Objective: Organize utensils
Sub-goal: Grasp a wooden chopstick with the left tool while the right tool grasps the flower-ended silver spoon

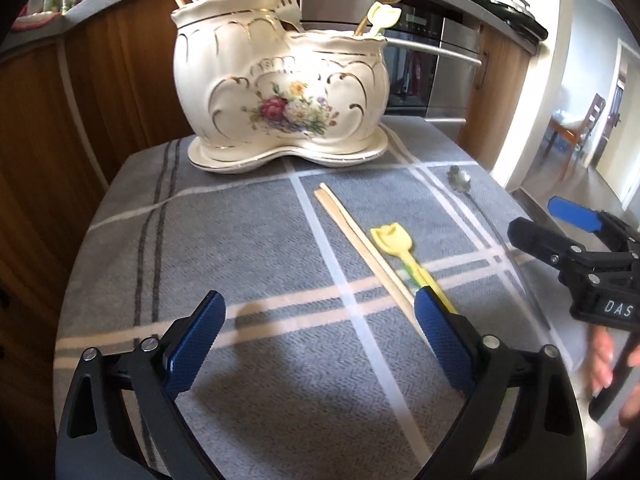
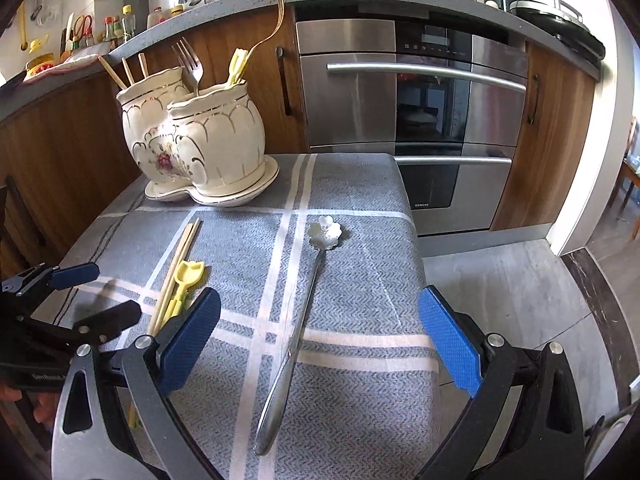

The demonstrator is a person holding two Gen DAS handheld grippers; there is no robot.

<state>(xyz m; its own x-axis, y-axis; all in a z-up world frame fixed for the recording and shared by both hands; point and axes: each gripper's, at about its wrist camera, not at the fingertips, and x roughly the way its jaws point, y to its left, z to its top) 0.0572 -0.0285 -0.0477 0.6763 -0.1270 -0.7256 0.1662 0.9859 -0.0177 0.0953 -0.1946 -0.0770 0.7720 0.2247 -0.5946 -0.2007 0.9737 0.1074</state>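
Chopsticks, a yellow spoon and a metal spoon lie on the gray cloth, near the holder.
Both the left gripper and right gripper hover spread wide, empty; only the right view shows the metal spoon's full handle.

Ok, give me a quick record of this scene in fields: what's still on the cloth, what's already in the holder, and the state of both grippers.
holder: ceramic utensil holder on its saucer, far end of the cloth
in holder: forks, chopsticks, a yellow utensil
loose on cloth: chopstick pair, yellow scoop, flower spoon
left gripper: open, empty, above the cloth
right gripper: open, empty, straddling the flower spoon's handle
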